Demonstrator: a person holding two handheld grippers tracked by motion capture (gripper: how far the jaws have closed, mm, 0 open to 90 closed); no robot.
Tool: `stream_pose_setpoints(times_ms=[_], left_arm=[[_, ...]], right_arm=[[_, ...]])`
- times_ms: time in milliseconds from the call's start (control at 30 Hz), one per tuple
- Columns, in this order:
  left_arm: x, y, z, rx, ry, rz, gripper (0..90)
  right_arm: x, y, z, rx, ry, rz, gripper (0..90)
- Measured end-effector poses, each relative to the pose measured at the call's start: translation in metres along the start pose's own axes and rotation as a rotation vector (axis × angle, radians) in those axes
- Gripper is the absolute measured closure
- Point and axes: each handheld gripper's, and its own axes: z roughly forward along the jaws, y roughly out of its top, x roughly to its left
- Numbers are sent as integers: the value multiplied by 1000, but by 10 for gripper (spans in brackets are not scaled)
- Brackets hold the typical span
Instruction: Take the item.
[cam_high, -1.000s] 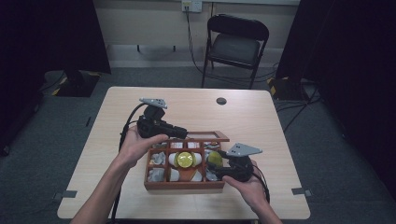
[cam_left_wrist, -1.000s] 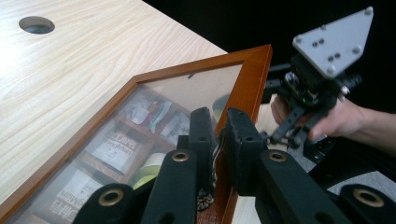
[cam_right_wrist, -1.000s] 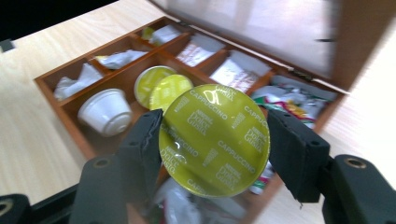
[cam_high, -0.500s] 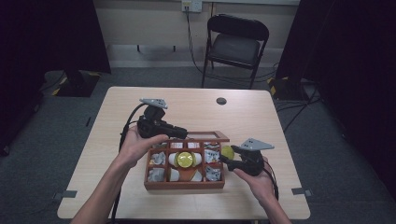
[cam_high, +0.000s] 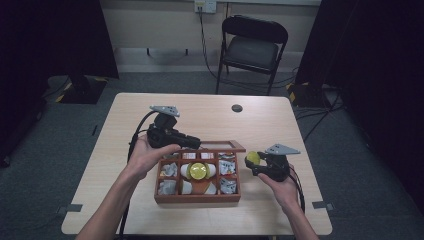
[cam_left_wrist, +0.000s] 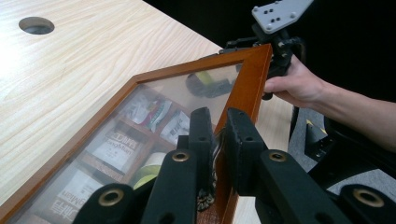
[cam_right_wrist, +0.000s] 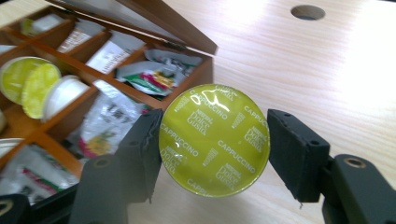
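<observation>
Two tongs work here: the left tongs (cam_left_wrist: 218, 135) pinch the wooden box's glazed lid (cam_left_wrist: 250, 79) at its stiff frame edge. Right tongs (cam_right_wrist: 212, 149) clasp a light, crushable yellow-green foil-topped coffee capsule (cam_right_wrist: 214, 144) by its rim, right of the box (cam_high: 197, 197) on the worktop (cam_high: 280, 120).

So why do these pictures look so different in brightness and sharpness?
High view: dim room, dark surround, the table evenly lit. Left gripper view: the lid of the wooden box has a hazy pane, and the near jaws are soft. Right gripper view: glare whitens the tabletop at top right, a highlight gleams on the yellow Dolce Gusto capsule, and the box compartments are blurred.
</observation>
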Motion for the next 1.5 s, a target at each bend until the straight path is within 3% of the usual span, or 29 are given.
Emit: stream_pose_setpoints(times_ms=[667,967,1033,1233,1500], left_arm=[[1,0,1,3,-10,8,815],[0,-1,1,5,-8,11,815],[0,-1,1,4,-7,11,815],[0,-1,1,9,-8,12,815],[0,-1,1,13,-8,19,816]], right_arm=[[-19,-16,26,89,-95,-16,380],[-16,-18,31,103,-97,-20,374],[-17,-19,31,110,-96,-4,322],[-19,-18,29,82,-82,29,237],[-18,-13,21,45,-75,55,194]])
